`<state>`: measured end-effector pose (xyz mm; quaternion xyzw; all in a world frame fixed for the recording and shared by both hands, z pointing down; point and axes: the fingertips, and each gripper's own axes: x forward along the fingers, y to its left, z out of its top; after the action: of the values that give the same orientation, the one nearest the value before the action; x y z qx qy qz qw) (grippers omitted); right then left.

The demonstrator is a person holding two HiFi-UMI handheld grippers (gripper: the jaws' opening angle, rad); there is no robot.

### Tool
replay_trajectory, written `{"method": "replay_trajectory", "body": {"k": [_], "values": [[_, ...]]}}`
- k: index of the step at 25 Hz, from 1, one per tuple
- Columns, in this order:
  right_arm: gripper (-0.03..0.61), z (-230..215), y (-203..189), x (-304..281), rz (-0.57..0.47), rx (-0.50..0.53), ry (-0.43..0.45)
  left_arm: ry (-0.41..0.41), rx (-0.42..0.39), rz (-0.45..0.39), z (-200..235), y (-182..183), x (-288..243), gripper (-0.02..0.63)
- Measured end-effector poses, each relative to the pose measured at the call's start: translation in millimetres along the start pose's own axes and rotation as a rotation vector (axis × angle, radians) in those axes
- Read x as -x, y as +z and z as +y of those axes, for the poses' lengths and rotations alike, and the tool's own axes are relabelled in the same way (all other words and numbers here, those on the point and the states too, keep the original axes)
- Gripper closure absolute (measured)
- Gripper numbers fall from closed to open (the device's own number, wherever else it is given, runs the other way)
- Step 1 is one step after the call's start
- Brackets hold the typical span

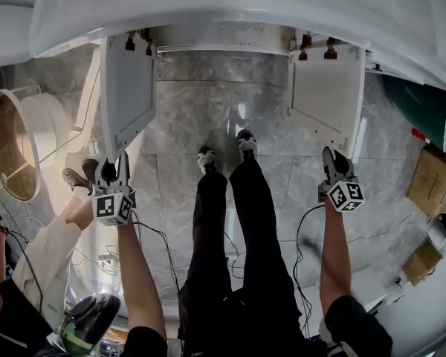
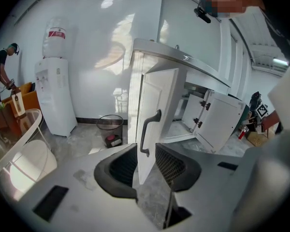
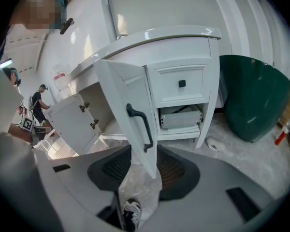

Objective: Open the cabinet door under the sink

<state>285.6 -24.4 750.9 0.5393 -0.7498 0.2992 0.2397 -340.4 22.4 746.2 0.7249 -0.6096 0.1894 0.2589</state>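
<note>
Head view, and both doors under the sink are swung wide: the left cabinet door (image 1: 126, 88) and the right cabinet door (image 1: 331, 95) hang off the cabinet's (image 1: 223, 49) front corners, out over the marble floor (image 1: 186, 125). The left gripper (image 1: 113, 171) sits at the left door's free edge, jaws spread, the edge standing between them below its black handle (image 2: 147, 129). The right gripper (image 1: 334, 162) shows the same: jaws wide apart, astride the right door's edge.
</note>
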Motion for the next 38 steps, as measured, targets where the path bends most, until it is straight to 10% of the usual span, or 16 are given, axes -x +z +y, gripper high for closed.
{"method": "replay_trajectory", "body": {"k": [9,26,38], "values": [[0.501,67.2,4.7,48.7,0.017,-0.058,0.061,-0.099,0.109,0.056,-48.0,10.2,51.4,0.570],[0.518,221.7,230.5,136.9,-0.065,0.324,0.348,-0.388,-0.024,-0.138,-204.9,253.2,158.3,0.598],[0.518,199.9,216.1,247.5,0.005,0.402,0.447,-0.453,-0.014,-0.146,-299.8,247.2,236.2,0.598]]}}
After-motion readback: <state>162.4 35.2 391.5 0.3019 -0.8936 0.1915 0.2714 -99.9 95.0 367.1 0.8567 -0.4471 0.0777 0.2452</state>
